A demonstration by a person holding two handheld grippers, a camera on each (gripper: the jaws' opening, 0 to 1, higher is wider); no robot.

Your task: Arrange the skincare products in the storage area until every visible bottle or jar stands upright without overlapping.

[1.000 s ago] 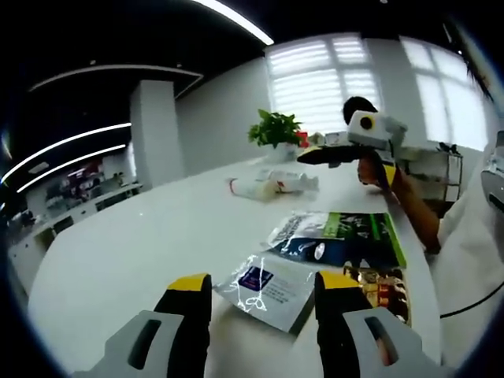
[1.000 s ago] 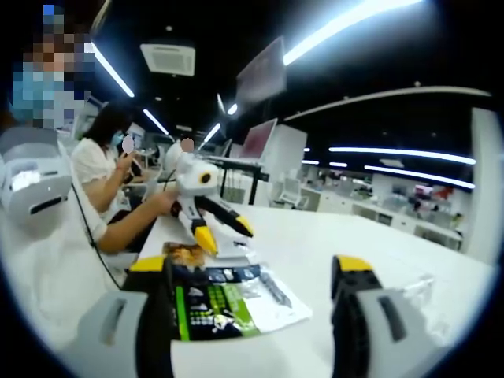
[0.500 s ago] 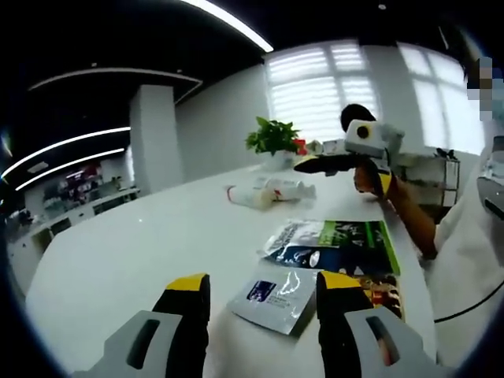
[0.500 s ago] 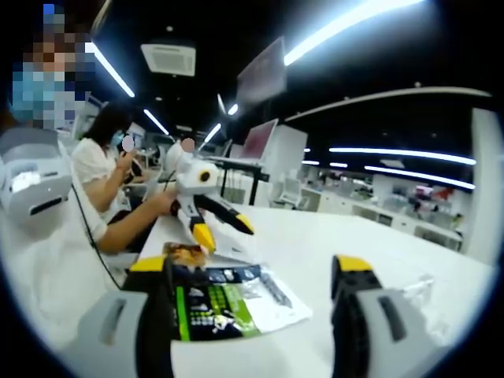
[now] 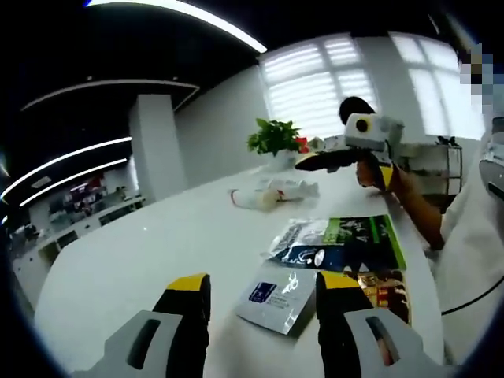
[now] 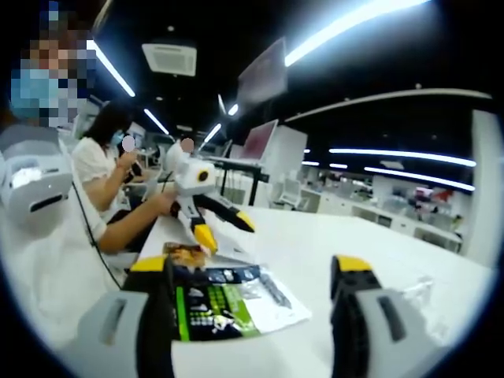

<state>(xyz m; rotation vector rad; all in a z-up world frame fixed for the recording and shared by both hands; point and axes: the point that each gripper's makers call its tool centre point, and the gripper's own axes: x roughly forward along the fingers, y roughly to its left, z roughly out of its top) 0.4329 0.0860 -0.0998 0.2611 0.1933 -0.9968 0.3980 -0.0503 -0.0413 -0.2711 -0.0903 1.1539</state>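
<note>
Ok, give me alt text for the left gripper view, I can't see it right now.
The left tool, open and empty, hovers over a white table just short of a small silver sachet. Beyond it lie green and dark packets; farther off, bottles lying down near a potted plant, with the right tool raised.

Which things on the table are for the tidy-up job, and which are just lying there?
For the job:
- skincare tubes, lying on their sides far across the white table
- left tongs and right tongs, both open and empty

Just lying about:
- green-and-black packet
- small silver sachet
- potted plant
</note>
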